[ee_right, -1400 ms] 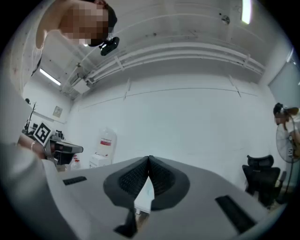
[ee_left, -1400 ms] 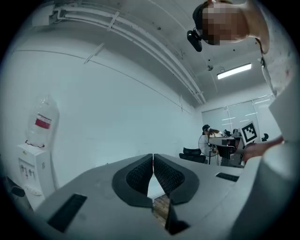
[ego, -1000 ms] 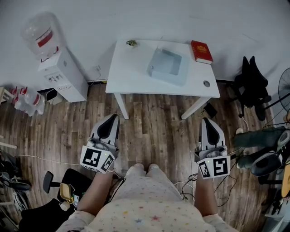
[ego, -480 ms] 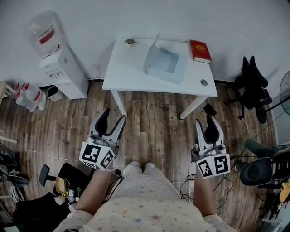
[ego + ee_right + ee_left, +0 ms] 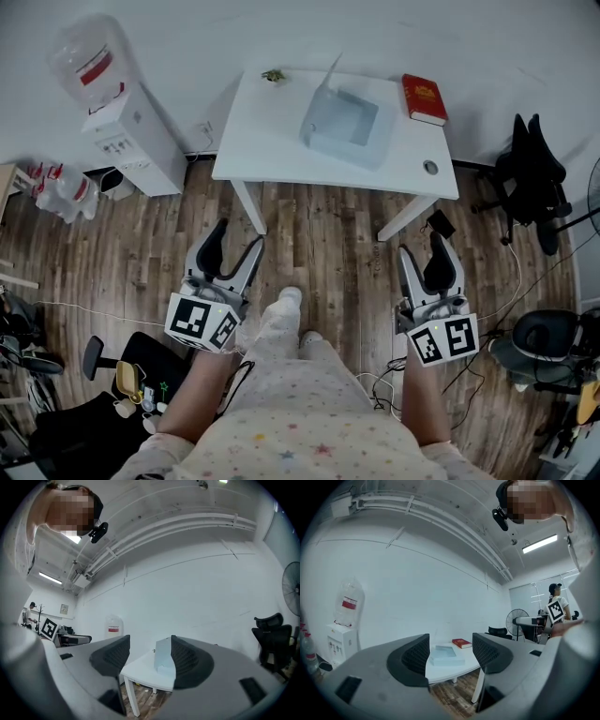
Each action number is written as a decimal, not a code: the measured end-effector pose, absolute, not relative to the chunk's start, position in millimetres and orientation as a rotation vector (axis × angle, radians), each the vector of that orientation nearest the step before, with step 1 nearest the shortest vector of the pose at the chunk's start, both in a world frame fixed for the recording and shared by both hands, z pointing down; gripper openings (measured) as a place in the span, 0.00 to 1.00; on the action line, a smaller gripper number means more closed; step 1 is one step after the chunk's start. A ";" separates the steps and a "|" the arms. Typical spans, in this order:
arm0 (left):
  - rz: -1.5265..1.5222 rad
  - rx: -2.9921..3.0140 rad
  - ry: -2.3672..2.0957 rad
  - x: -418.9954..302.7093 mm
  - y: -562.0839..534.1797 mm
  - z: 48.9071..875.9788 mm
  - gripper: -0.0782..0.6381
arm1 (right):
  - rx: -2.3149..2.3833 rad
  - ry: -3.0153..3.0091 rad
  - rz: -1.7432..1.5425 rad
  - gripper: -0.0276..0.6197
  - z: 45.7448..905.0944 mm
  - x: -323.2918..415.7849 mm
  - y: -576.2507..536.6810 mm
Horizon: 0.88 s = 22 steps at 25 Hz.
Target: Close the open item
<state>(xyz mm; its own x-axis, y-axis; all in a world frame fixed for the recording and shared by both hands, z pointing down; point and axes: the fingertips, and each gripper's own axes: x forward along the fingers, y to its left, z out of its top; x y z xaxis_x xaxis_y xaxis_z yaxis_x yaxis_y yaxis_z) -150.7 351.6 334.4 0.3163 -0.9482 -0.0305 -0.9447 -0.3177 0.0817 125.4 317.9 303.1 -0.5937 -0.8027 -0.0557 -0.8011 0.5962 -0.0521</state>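
Facing open pale blue box (image 5: pixel 345 127) on worktop (image 5: pixel 262 141), well apart. Holding left gripper (image 5: pixel 236 238) just spread wide, right gripper (image 5: pixel 424 248) parted too (both empty), likely readied for closing it.

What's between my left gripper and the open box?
Head view: only wood floor and white tabletop. The left gripper has just been opening its jaws, nothing between them.

Nothing legible: print on the red book (image 5: pixel 425 99) and the water bottle's red label (image 5: pixel 91 73) is too small.
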 end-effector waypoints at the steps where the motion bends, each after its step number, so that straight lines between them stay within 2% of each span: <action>1: -0.114 2.509 -1.800 -153.7 345.4 336.0 0.48 | -1.382 2.741 -0.032 0.44 303.6 122.5 313.1; 22: -0.147 2.606 -1.654 -224.4 181.1 337.6 0.48 | -1.513 2.677 0.040 0.44 291.3 37.0 175.3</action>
<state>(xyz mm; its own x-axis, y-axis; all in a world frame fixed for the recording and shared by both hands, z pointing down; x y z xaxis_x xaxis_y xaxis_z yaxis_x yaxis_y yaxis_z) -224.4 181.1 337.6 0.4227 -0.9048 -0.0524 -0.8999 -0.4259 0.0942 37.0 175.3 291.3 -0.5143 -0.8547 -0.0701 -0.8564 0.5162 -0.0101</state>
